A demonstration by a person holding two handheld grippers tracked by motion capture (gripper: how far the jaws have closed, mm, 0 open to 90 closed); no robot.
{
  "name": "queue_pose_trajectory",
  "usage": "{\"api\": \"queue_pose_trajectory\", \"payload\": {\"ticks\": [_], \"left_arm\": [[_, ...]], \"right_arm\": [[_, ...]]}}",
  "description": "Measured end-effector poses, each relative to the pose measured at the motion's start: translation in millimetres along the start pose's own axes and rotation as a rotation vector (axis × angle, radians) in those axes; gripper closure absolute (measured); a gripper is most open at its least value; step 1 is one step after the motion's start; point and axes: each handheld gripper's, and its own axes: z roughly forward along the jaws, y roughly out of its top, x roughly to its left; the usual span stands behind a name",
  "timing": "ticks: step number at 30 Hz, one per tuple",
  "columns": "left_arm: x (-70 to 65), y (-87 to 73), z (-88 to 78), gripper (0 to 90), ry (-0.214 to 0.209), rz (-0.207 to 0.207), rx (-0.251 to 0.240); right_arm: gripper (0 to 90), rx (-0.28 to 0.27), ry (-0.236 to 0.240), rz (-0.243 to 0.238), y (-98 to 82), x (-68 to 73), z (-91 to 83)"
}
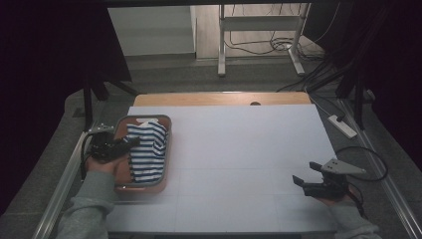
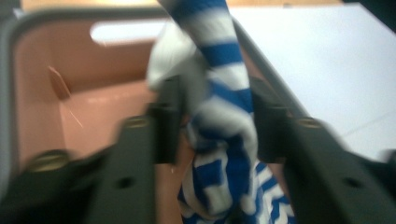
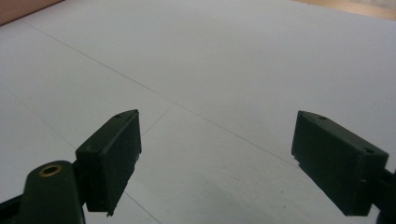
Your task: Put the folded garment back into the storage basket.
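1. In the high view, a striped cloth (image 1: 146,152) — blue and white — lies in a pink basket (image 1: 167,149) at the left middle of the frame, on the white sheet of the desk (image 1: 239,149).
2. The left tool (image 1: 133,143) reaches into the basket from the left of the frame, its tip over the cloth's left edge; a hand in a grey sleeve (image 1: 92,199) holds it from the lower left.
3. In the left gripper view, the cloth (image 2: 224,116) runs from the top centre down to the bottom centre, passing between the two black jaws of the left tool (image 2: 215,119).
4. Those jaws stand partly apart. The picture is blurred, so the cloth seems to hang loose in the gap rather than pinched, with the pads not pressing on it.
5. The basket's pink floor (image 2: 107,116) fills the left of that view; its grey rim crosses the top.
6. The right tool (image 1: 304,174) sits at the lower right of the high view, well apart from the basket.
7. In the right gripper view, the right tool (image 3: 217,149) has its jaws spread wide over the bare white desk (image 3: 224,60) — nothing lies between them.
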Motion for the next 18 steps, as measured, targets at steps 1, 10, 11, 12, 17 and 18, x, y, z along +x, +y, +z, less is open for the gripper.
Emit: {"api": "queue_pose_trajectory", "payload": {"ticks": [1,10,11,12,17,18], "left_arm": [[-1.5,1.0,-2.4,49.7,0.009,0.005,-0.019],[-18.2,3.0,-11.9,25.1,-0.005,0.074,-0.071],[-19.5,2.6,-12.2,24.7,-0.011,0.08,-0.072],[-21.0,2.2,-12.5,24.3,-0.018,0.082,-0.073],[-26.1,-0.4,-14.9,23.9,-0.057,0.091,-0.089],[-27.0,-1.2,-15.2,23.8,-0.062,0.093,-0.09]], "right_arm": [[16.5,0.0,0.0,0.0,0.0,0.1,0.0],[16.5,0.001,0.001,-0.001,0.2,0.2,0.2],[16.5,0.001,0.001,-0.001,0.2,0.2,0.2],[16.5,0.001,0.001,-0.001,0.3,0.1,0.2],[16.5,0.0,0.003,-0.001,0.3,0.0,0.3],[16.5,0.0,0.003,-0.001,0.4,0.0,0.3]]}}
